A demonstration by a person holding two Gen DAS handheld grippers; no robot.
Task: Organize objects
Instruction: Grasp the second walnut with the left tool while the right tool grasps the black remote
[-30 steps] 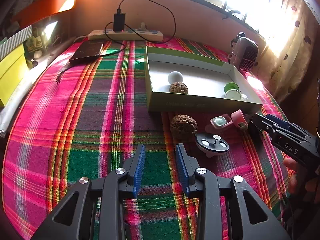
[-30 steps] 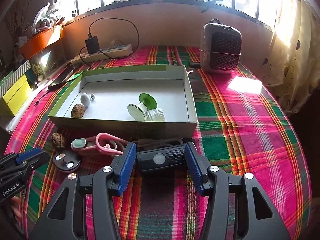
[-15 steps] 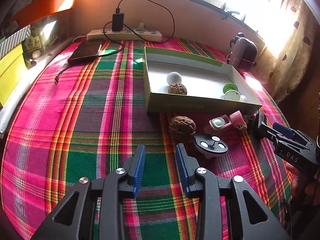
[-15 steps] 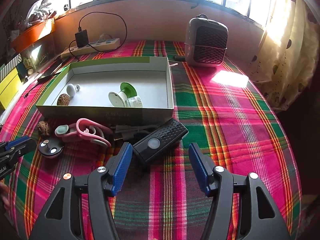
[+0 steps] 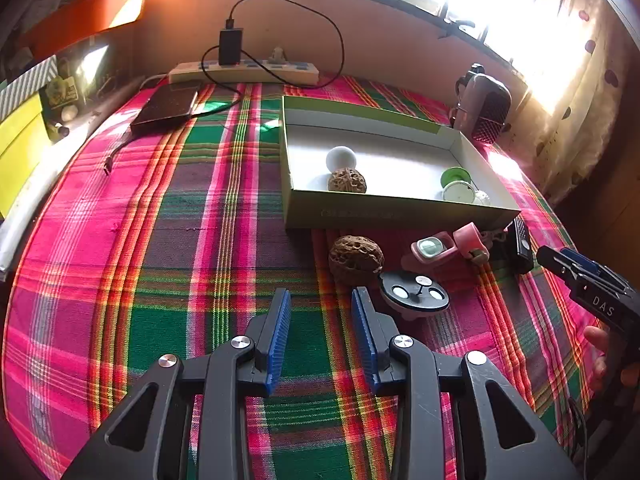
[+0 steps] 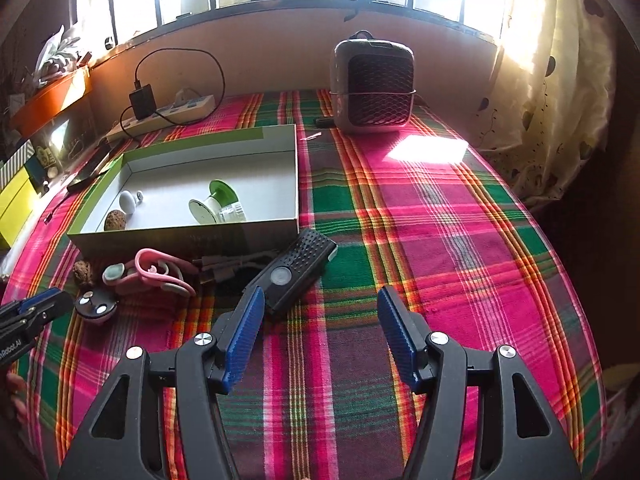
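Walnut and black remote wait outside the box

Left wrist view: left claw (image 5: 322, 332) hangs spread and empty over the table (image 5: 120, 240), tilted downward, short of the walnut (image 5: 355, 258) lying just before the box (image 5: 400, 210). Best to straddle its widest part.

Right wrist view: right claw (image 6: 320, 332) is spread wide, gripping nothing; the black remote (image 6: 298, 270) lies askew by its left finger, needing a squarer approach.
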